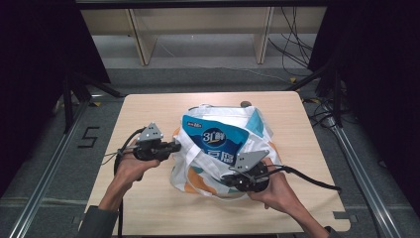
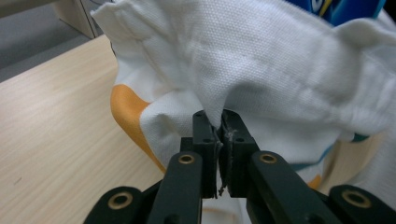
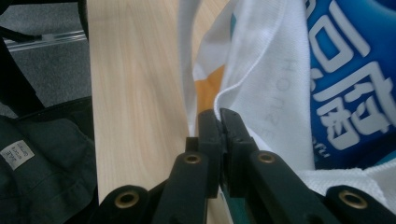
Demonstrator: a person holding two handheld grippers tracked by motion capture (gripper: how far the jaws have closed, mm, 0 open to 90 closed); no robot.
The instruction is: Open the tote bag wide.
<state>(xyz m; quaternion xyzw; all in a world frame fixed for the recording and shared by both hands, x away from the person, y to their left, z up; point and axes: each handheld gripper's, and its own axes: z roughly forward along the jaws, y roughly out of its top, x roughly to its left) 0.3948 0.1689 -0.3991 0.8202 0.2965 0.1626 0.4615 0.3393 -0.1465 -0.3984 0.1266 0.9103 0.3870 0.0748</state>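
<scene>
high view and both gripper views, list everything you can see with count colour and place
cloth bag: one, white with orange and teal patches, middle of the table, mouth open
blue package: one, blue with white lettering, lying in the bag's mouth
table: one, light wood, centre of the high view
wooden frame: one, pale wood, on the floor beyond the table
cables: several, black, on the floor at far right
left gripper: one, black, at the bag's left edge, jaws shut on the white cloth
right gripper: one, black, at the bag's near right edge, jaws shut on the cloth rim
hands: two, each holding a gripper, coming in from the near edge
</scene>
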